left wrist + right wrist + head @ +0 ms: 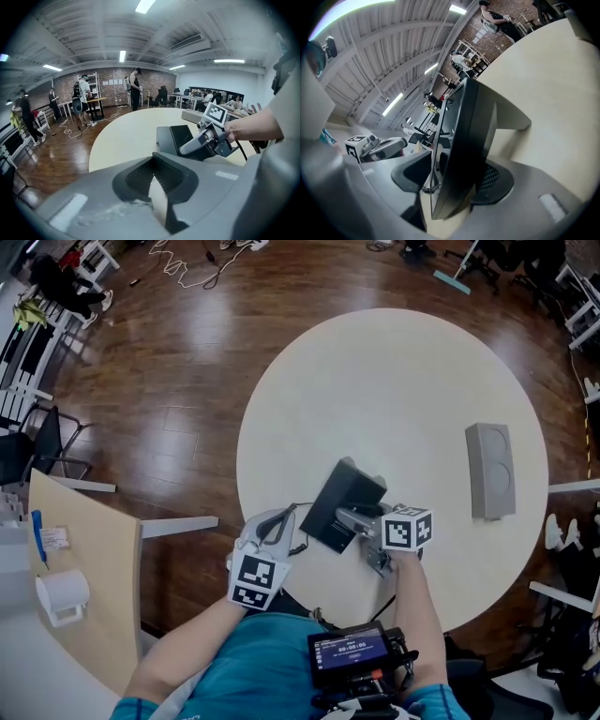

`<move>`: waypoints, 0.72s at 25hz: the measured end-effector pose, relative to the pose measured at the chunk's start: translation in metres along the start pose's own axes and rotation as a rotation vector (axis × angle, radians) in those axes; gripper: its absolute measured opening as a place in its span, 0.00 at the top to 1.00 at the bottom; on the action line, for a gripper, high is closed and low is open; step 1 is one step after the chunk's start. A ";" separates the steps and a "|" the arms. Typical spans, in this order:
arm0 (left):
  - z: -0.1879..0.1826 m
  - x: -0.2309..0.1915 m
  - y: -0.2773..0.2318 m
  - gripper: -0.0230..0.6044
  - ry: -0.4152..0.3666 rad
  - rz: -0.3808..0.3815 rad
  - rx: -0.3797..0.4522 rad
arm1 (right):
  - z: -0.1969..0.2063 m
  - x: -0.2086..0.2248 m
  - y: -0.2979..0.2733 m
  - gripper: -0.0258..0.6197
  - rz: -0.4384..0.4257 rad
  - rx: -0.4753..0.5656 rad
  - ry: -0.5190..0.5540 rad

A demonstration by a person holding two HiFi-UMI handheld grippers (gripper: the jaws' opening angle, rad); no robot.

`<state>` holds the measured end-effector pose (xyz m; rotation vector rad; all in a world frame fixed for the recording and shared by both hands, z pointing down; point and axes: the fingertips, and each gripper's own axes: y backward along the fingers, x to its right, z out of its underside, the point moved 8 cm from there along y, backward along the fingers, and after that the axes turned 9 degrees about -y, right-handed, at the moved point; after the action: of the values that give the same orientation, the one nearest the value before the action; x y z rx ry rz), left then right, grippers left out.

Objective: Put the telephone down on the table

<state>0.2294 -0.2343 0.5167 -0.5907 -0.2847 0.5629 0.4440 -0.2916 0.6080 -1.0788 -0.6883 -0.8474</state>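
Observation:
The black telephone [342,502] rests on the round white table [394,390] near its front edge, tilted on its stand. My right gripper [349,519] reaches it from the near side, marker cube up. In the right gripper view the telephone [459,154] stands edge-on between the jaws of my right gripper [450,183], with a gap on its left side, so the jaws are open. My left gripper [281,519] lies just left of the telephone, near its thin cord. In the left gripper view the tips of my left gripper [152,161] meet with nothing between them, the telephone [176,138] beyond.
A grey oblong box [490,470] lies at the table's right side. A wooden desk [84,559] stands to the left on the dark wood floor. Several people [136,86] stand far off by a brick wall. Chairs and cables ring the room.

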 end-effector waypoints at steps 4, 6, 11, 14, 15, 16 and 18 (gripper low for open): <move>0.004 -0.002 0.002 0.94 0.009 -0.012 -0.014 | -0.004 0.001 -0.003 0.61 -0.010 -0.026 -0.020; 0.005 -0.002 0.003 0.94 0.013 -0.017 -0.016 | -0.005 0.002 -0.002 0.63 -0.043 -0.027 -0.040; 0.008 -0.005 0.009 0.94 0.035 -0.042 -0.018 | -0.001 0.008 0.002 0.72 -0.149 0.008 -0.126; 0.008 -0.007 0.013 0.94 0.049 -0.057 -0.015 | 0.005 0.013 0.005 0.72 -0.177 0.024 -0.167; 0.008 -0.007 0.014 0.94 0.051 -0.060 -0.013 | 0.007 0.014 0.005 0.72 -0.184 0.026 -0.172; 0.007 -0.007 0.016 0.94 0.052 -0.063 -0.011 | 0.009 0.014 0.006 0.72 -0.193 0.028 -0.178; 0.006 -0.008 0.019 0.94 0.055 -0.068 -0.003 | 0.012 0.011 0.007 0.73 -0.217 0.036 -0.189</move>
<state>0.2130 -0.2233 0.5093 -0.5963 -0.2529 0.4801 0.4551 -0.2812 0.6179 -1.0728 -0.9899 -0.9214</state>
